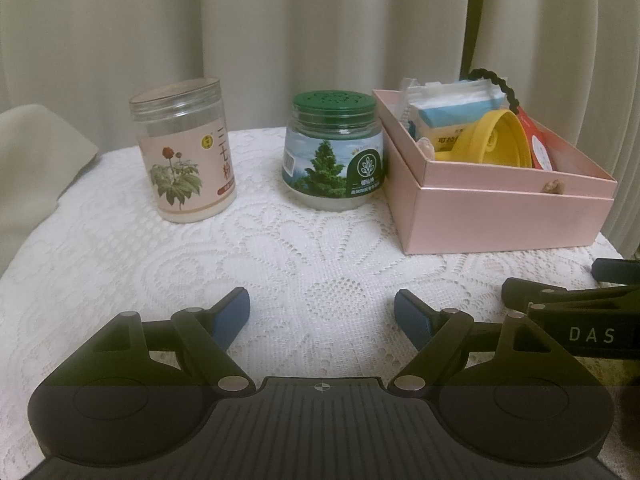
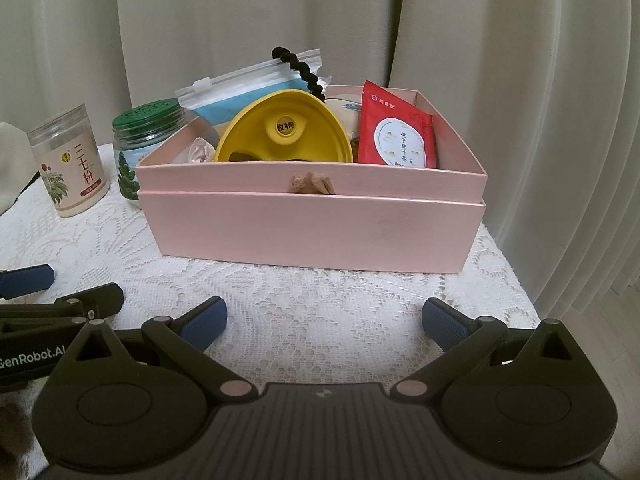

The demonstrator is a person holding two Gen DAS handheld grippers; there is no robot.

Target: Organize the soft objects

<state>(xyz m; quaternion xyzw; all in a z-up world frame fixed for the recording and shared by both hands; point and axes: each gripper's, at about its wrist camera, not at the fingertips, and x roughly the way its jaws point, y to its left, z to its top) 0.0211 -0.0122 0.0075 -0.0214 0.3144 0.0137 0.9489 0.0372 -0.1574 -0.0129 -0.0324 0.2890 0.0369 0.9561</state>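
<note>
Pale cream curtains (image 2: 520, 80) hung in folds behind the table, whose white lace cloth (image 1: 280, 248) covered its top. Light wood floor (image 2: 600, 320) showed at the right.

A home: lace tablecloth (image 1: 280, 248), drawn curtains (image 1: 280, 32), household jars (image 1: 182, 148).

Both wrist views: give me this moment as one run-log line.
left gripper open, empty | right gripper open, empty | pink box full, on lace cloth | two jars left of box

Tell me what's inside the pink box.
The pink box holds a yellow lid, a red tea packet, a zip bag, a black hair tie and pink fabric. Anything beneath is hidden.
</note>
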